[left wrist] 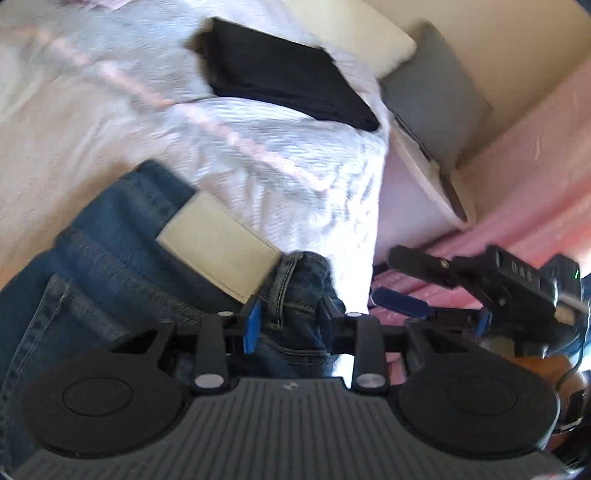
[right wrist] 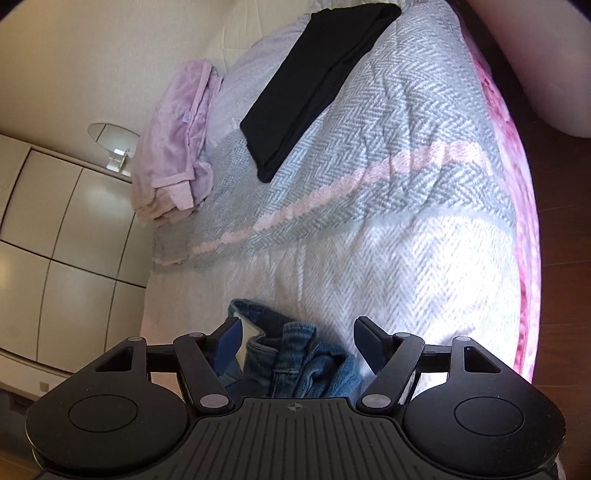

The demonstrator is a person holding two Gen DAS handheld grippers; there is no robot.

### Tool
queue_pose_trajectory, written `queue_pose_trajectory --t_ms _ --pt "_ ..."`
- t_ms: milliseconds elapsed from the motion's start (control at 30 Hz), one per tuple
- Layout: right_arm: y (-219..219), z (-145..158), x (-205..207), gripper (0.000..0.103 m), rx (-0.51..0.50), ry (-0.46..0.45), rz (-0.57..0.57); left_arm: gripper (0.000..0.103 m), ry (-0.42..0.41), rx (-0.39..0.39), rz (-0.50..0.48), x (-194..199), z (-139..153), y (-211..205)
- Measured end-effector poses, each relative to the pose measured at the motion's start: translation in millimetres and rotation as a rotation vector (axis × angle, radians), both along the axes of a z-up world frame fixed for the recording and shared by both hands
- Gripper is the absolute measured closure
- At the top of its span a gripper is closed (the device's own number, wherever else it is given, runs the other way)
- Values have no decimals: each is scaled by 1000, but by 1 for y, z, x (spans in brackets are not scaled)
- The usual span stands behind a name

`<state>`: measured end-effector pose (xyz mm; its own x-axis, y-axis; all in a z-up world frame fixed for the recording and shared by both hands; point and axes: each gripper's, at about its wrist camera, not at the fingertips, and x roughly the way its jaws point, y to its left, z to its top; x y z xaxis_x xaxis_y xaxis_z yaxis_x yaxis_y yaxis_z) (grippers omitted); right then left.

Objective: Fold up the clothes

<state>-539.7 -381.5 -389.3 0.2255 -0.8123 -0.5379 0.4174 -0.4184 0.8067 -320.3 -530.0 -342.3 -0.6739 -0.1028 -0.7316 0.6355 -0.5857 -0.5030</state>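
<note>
Blue jeans [left wrist: 110,236] with a tan waistband patch lie on the bed. In the left wrist view my left gripper [left wrist: 291,325] has its fingers around a bunched waistband part of the jeans. My right gripper [left wrist: 402,306] shows at the right, open, beside the bed edge. In the right wrist view the right gripper [right wrist: 299,339] is open with bunched jeans [right wrist: 303,354] between its spread fingers. A folded black garment [left wrist: 288,74] lies farther on the bed; it also shows in the right wrist view [right wrist: 314,81].
The bed has a white and grey herringbone blanket [right wrist: 388,184] with a pink stripe. A pile of pink clothes [right wrist: 173,147] sits at its far left edge. A grey cushion [left wrist: 432,92] and a white pillow [left wrist: 351,33] lie beyond. A pink bedspread [left wrist: 517,184] hangs at the side.
</note>
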Motion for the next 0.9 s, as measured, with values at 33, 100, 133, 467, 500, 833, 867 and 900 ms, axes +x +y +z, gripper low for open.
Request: queue_pose_trajectory --t_ms 33,100,133,467,500,833,867,900 --pt "-1 -1 2 32 -5 -3 10 78 2 -8 -5 4 1 -2" --pt "-8 -2 7 32 -10 -2 33 90 29 -24 -3 9 5 -4" --pt "-13 -2 10 32 -13 0 47 93 48 -34 11 12 10 -4" --pt "-54 -13 18 35 19 46 112 53 13 -159 -112 0 34 16" --pt "-50 -12 13 35 13 31 82 53 -15 -195 -154 -10 32 23" --pt "-10 -7 0 35 4 -11 14 78 -70 -82 -12 -21 2 4" --pt "-10 -7 1 35 2 -16 14 79 -75 -96 -22 -18 2 2" --pt "-10 -7 1 35 2 -21 14 85 -74 -109 -38 -16 4 1"
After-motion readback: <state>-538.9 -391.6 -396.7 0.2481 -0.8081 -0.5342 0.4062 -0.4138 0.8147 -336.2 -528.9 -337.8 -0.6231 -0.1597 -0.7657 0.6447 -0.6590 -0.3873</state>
